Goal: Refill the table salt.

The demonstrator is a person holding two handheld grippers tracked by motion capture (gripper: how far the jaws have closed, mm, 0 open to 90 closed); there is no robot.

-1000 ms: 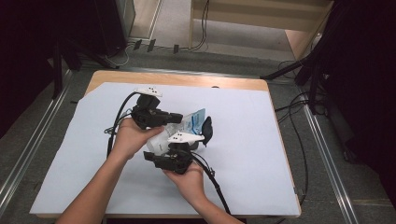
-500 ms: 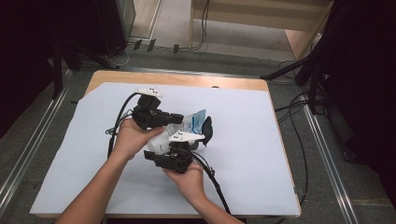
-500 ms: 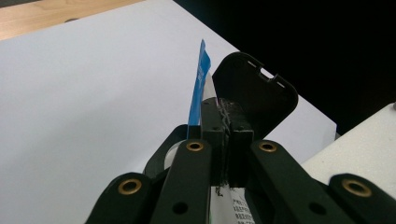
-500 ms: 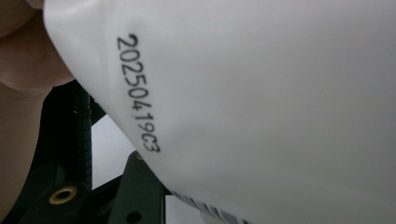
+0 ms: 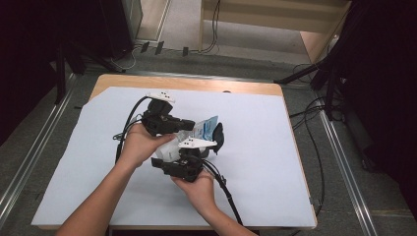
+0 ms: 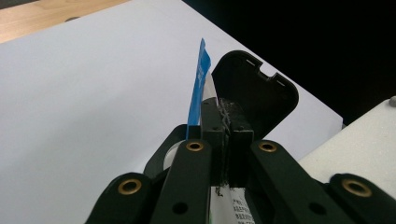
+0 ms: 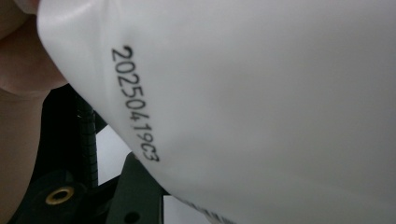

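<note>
High view: both hands meet mid-surface over a white sheet (image 5: 275, 162), working a soft white packet (image 5: 199, 131) with a blue edge and a black hinged lid (image 5: 218, 136). Left tongs (image 5: 189, 124) reach it from the left, right tongs (image 5: 196, 147) from below. Left gripper view: ribbed black tongs (image 6: 226, 126) pinched shut on the packet's thin blue-edged film (image 6: 198, 84), the matte rounded lid (image 6: 257, 93) just behind. Right gripper view: smooth white plastic (image 7: 261, 93) stamped with a date code, pressed close; whether these tongs grip it I cannot tell.

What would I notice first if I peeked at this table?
Two hands meet mid-table, each working a hand-held gripper on one white packet with a blue end. The left hand-held gripper pinches its thin edge shut. Printed code 20250419C3 looms in the right gripper view.
</note>
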